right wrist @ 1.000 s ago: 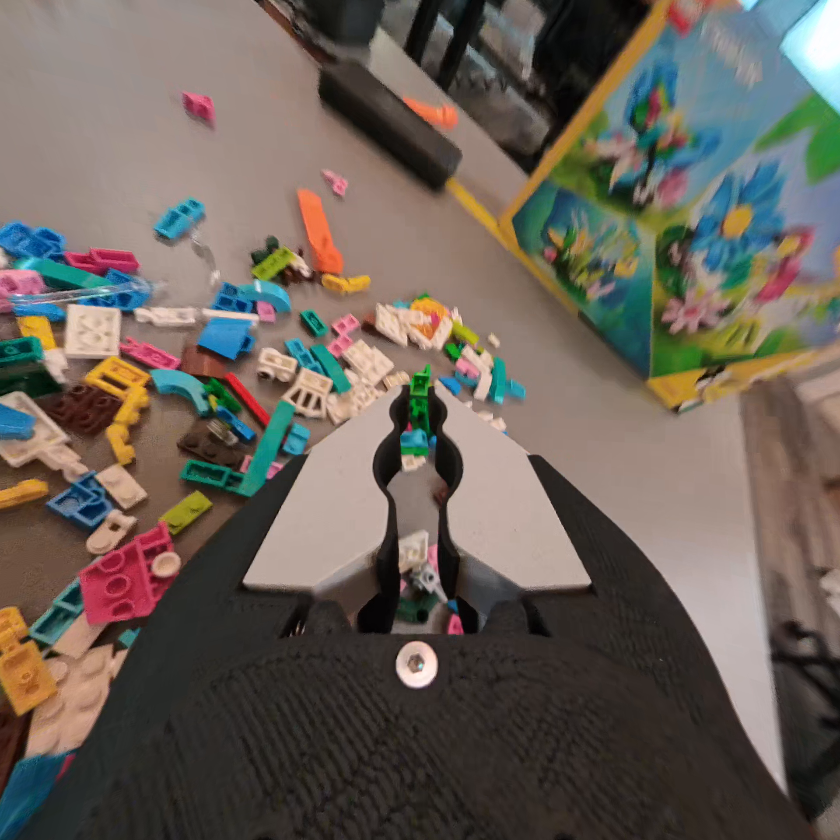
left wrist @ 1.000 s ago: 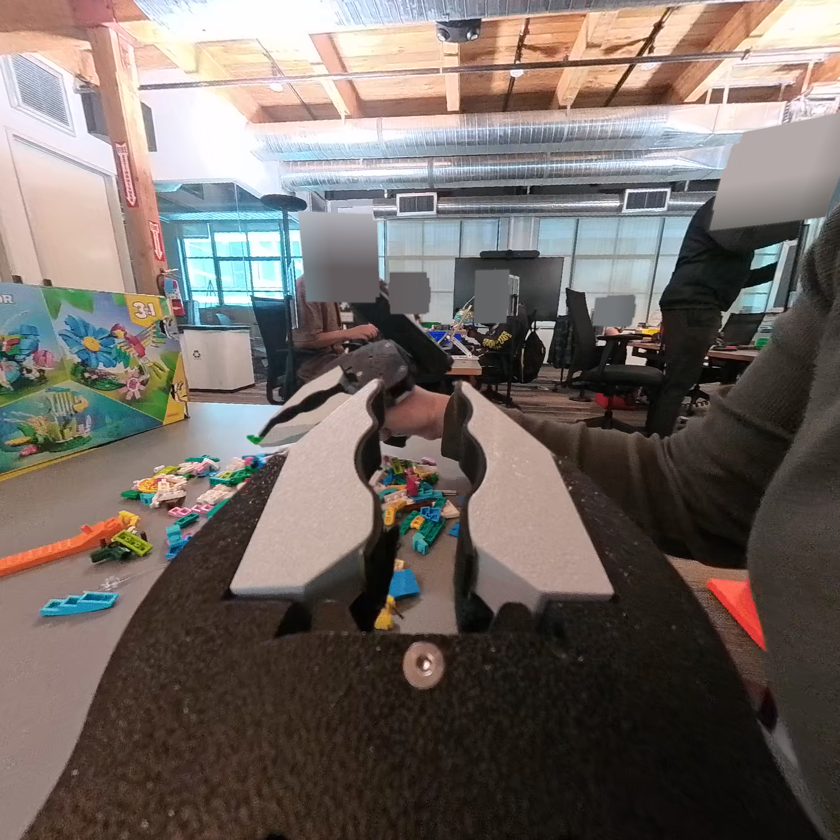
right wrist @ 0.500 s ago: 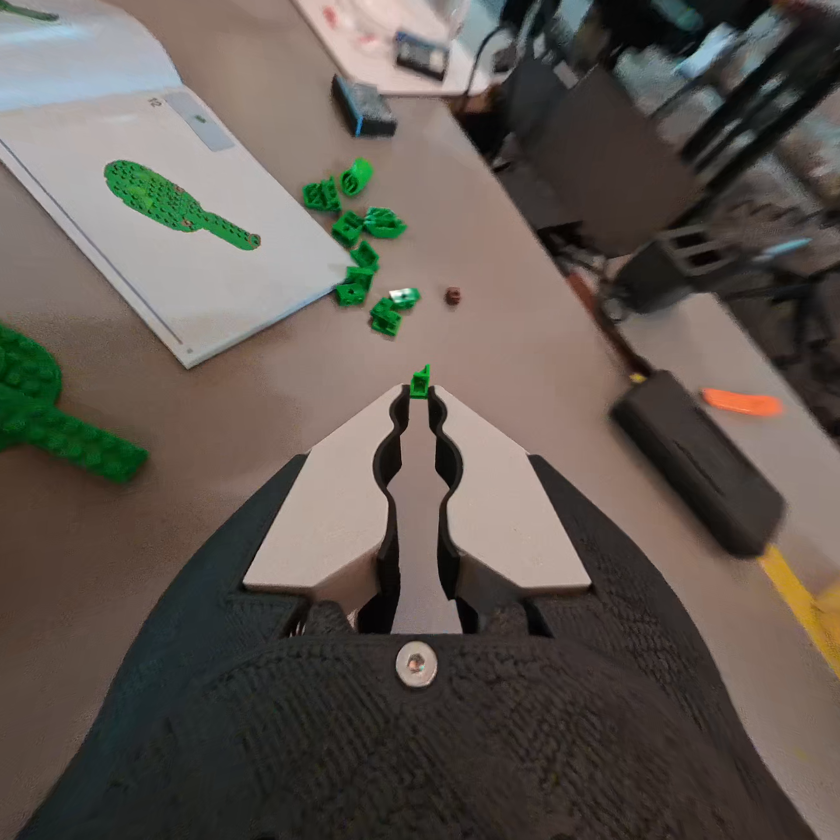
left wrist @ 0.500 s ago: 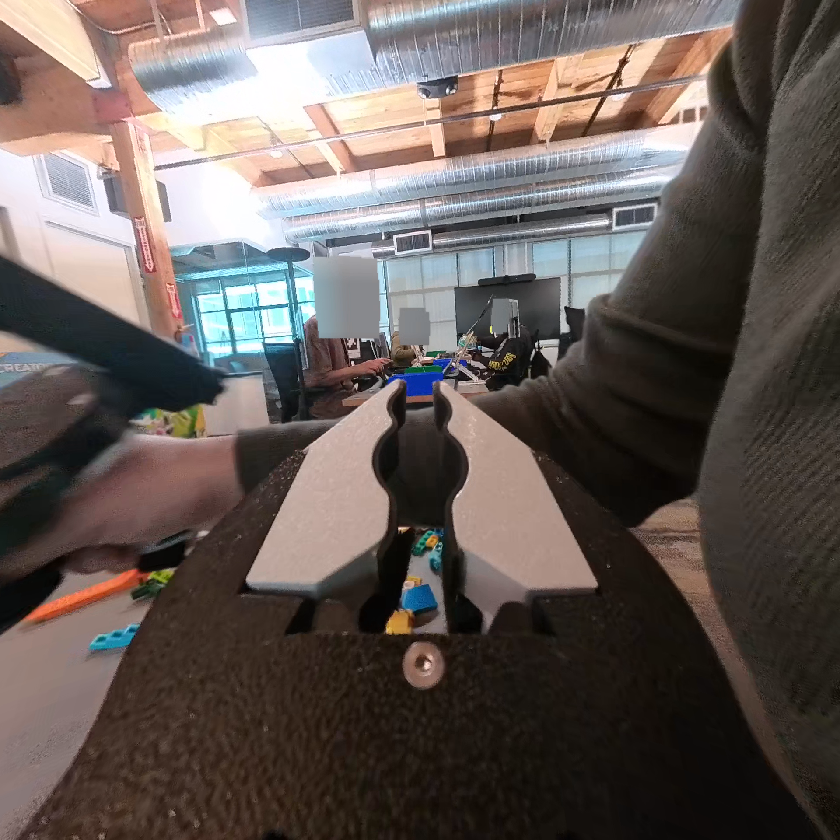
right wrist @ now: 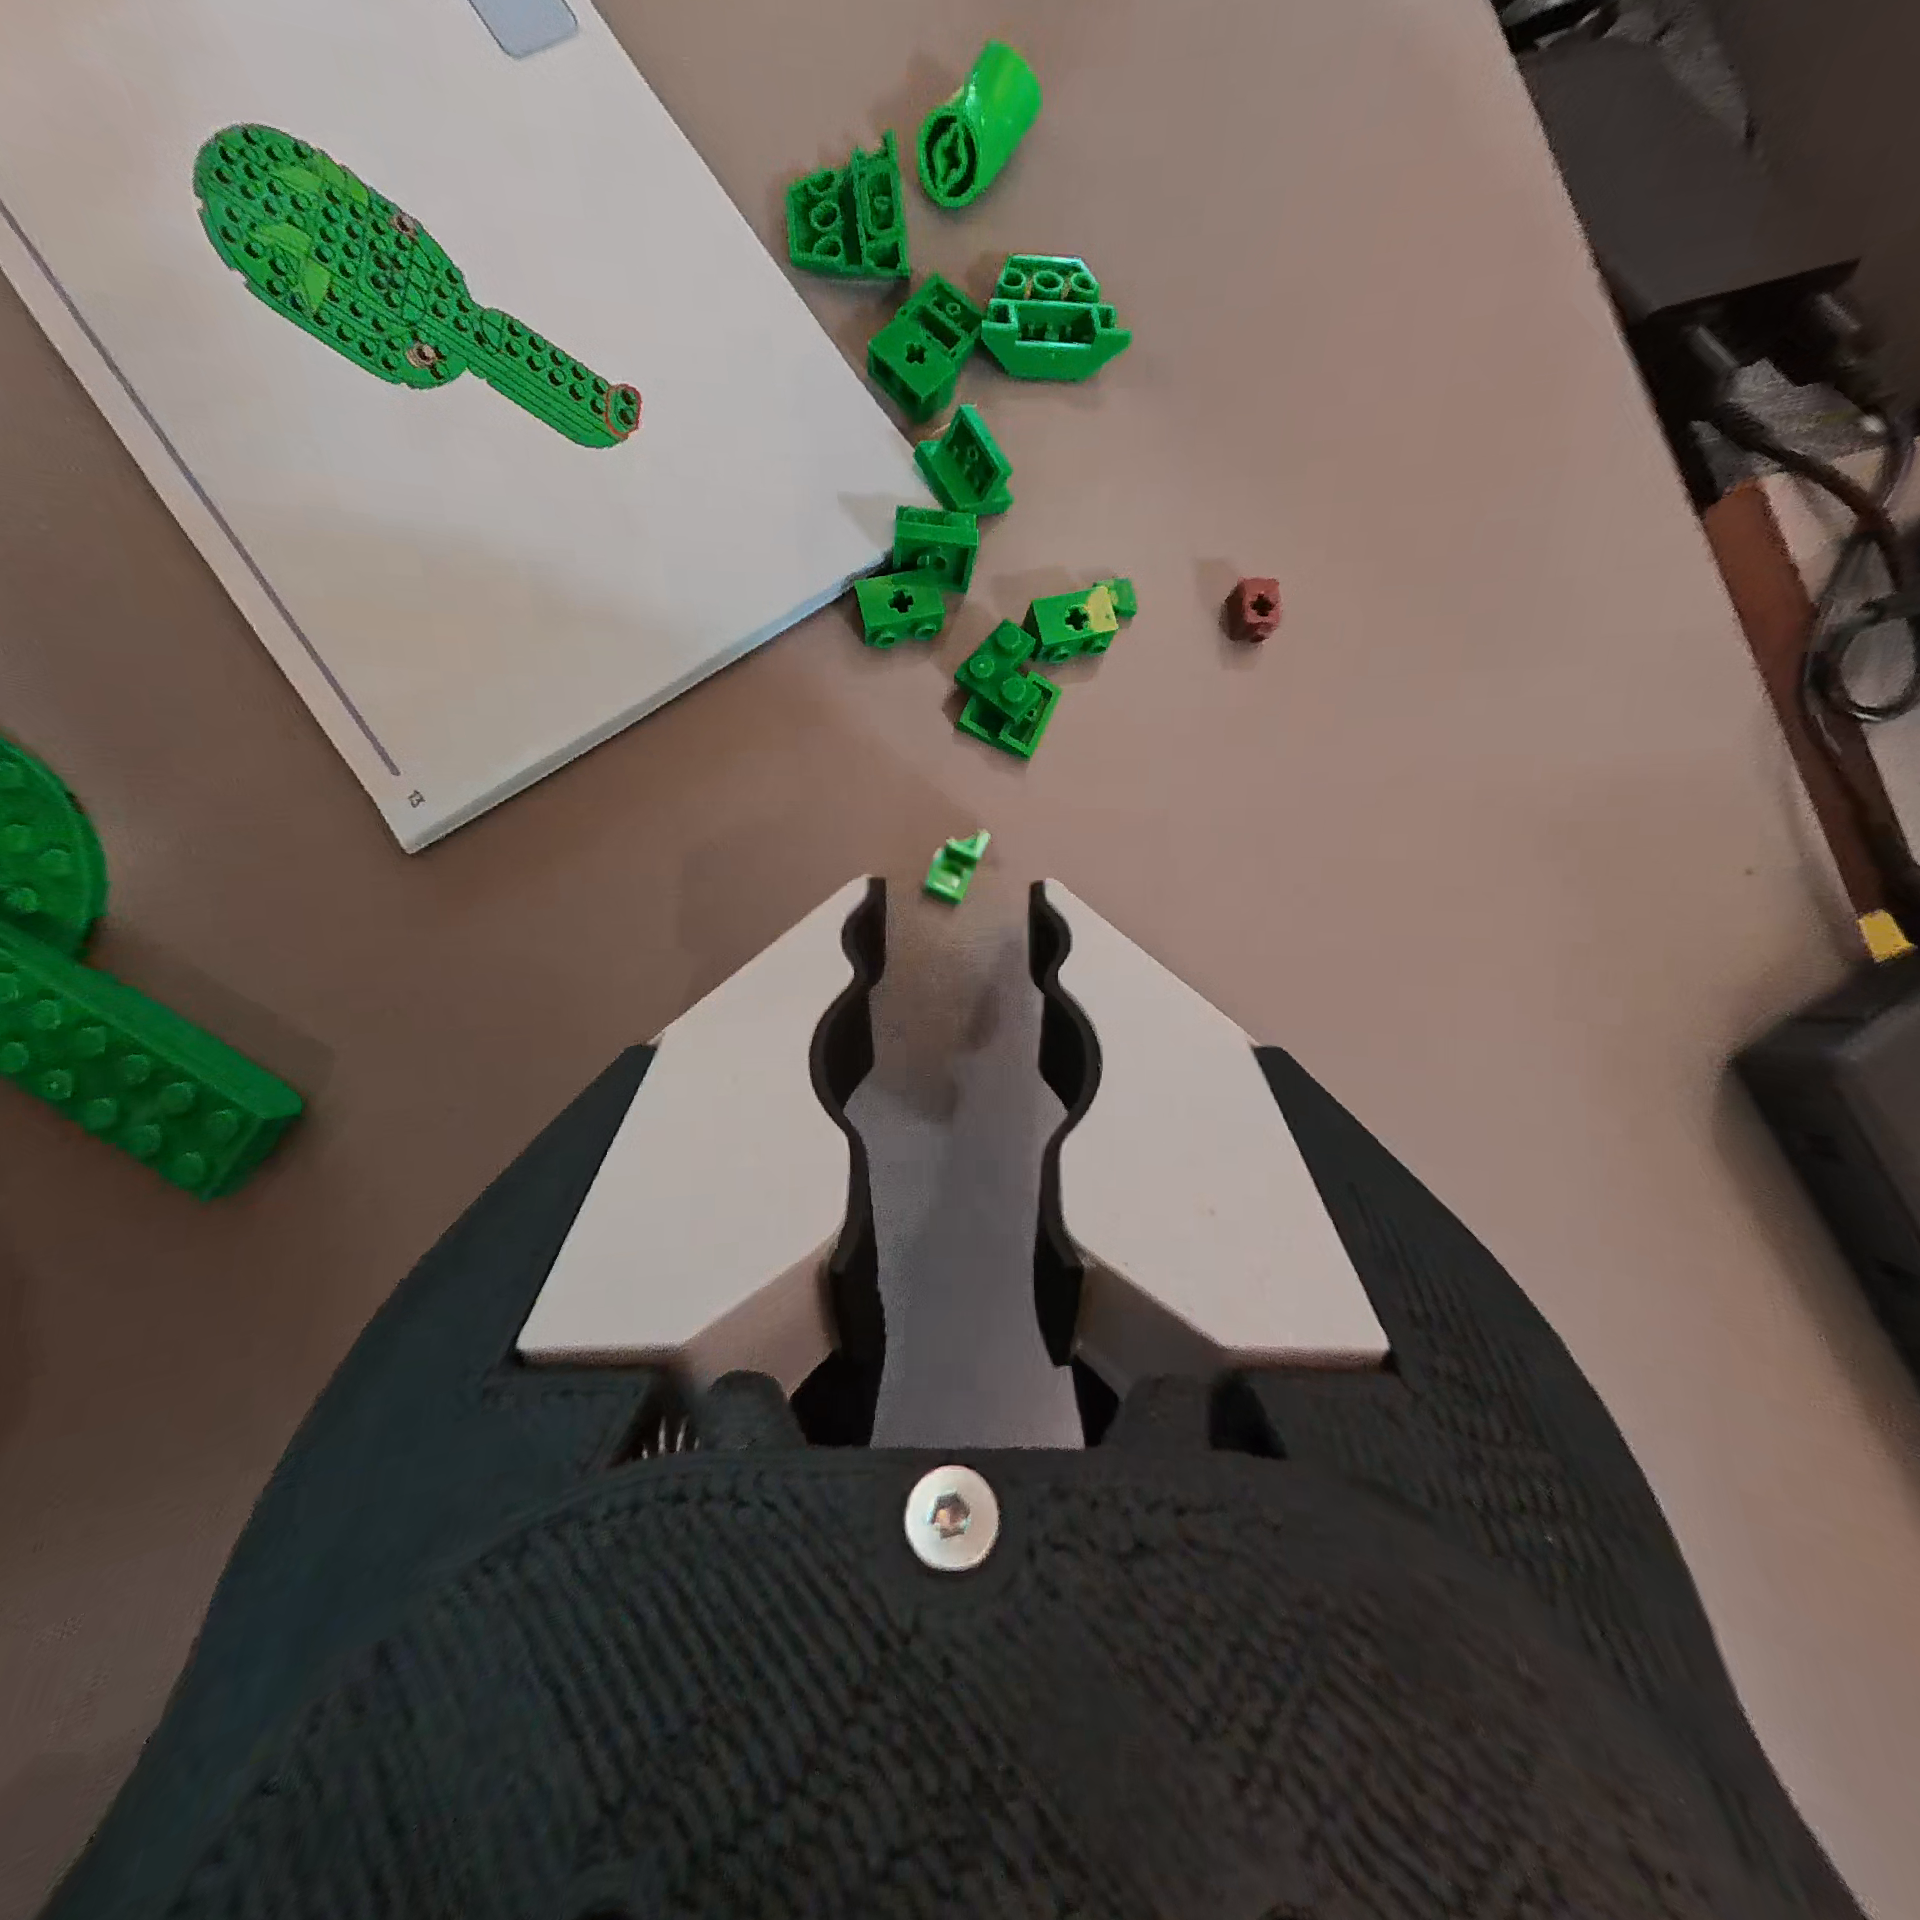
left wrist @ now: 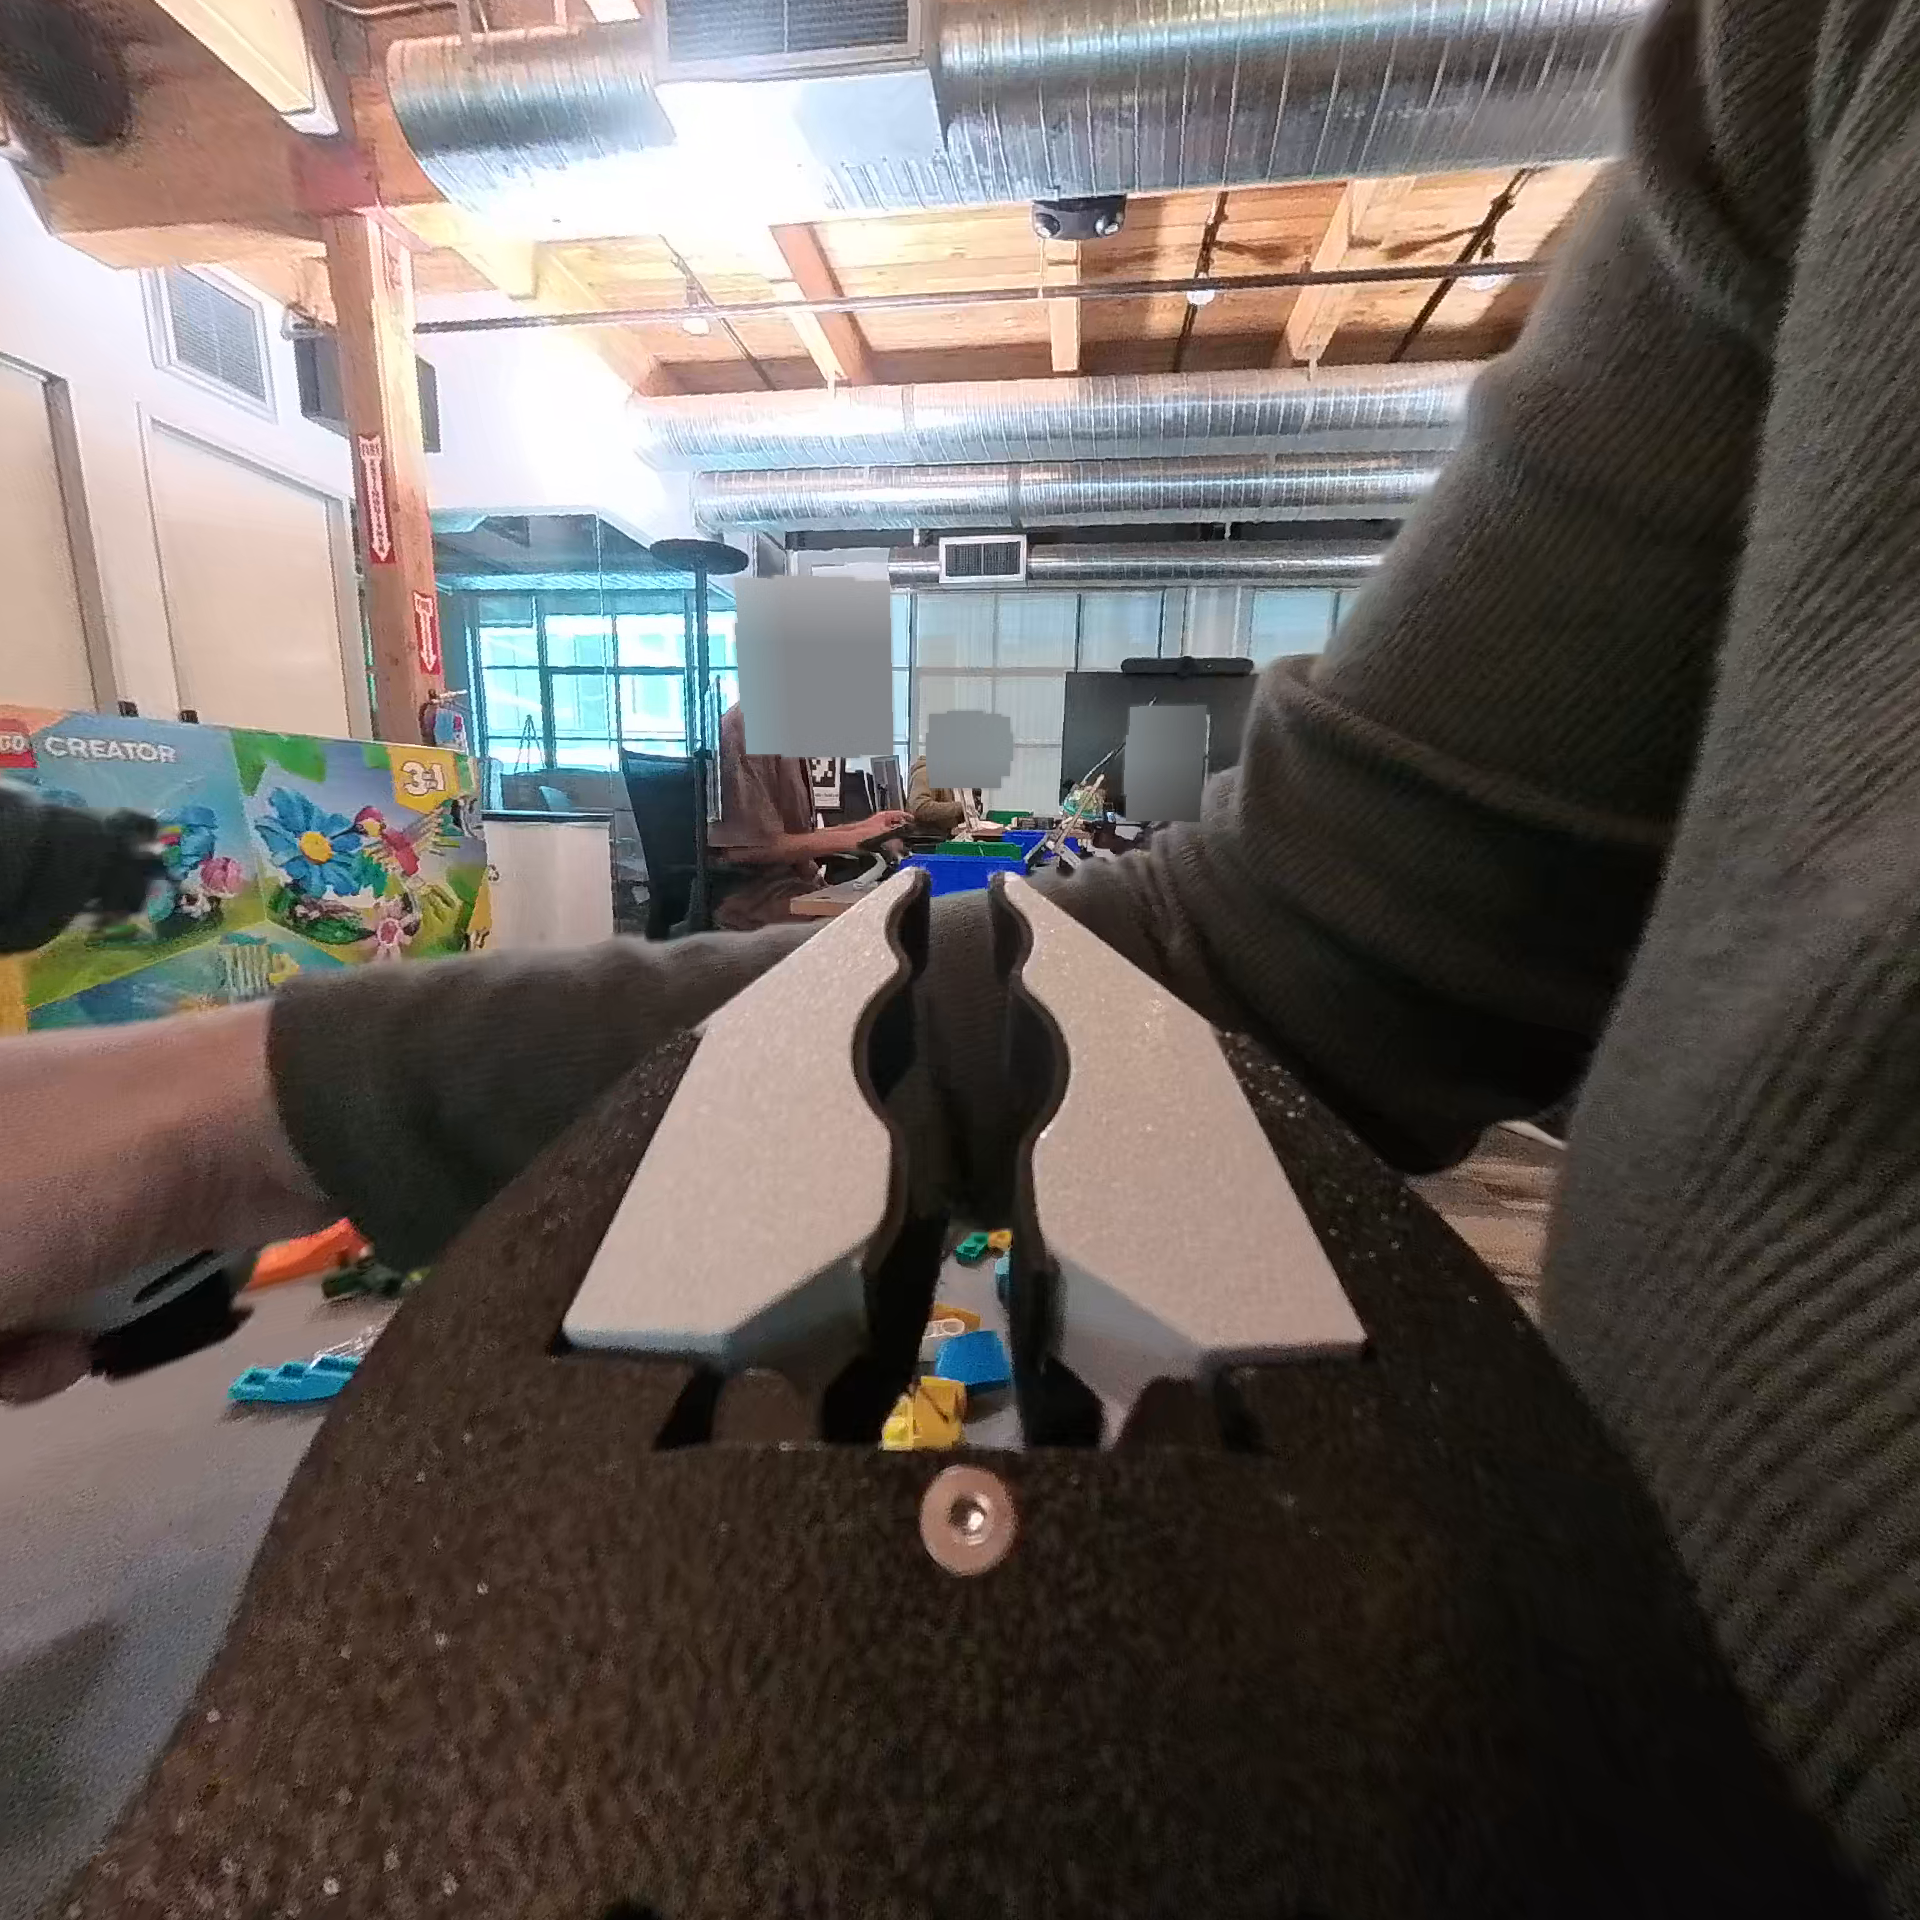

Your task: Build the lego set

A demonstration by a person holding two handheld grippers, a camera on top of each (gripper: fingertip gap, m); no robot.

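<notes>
With its jaws parted, the right gripper [right wrist: 954, 888] hangs over a small green piece [right wrist: 956, 868] (apparently sorted beside the green bricks [right wrist: 971, 416]); the left gripper [left wrist: 958, 883] is nearly closed, empty.

Left wrist view faces level across the room; right looks steeply down at table [right wrist: 1351, 831].

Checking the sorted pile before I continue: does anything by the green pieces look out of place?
One reddish-brown piece sits alone right of the green pieces. A tiny green piece lies apart from them, just ahead of the open right claw.
</notes>
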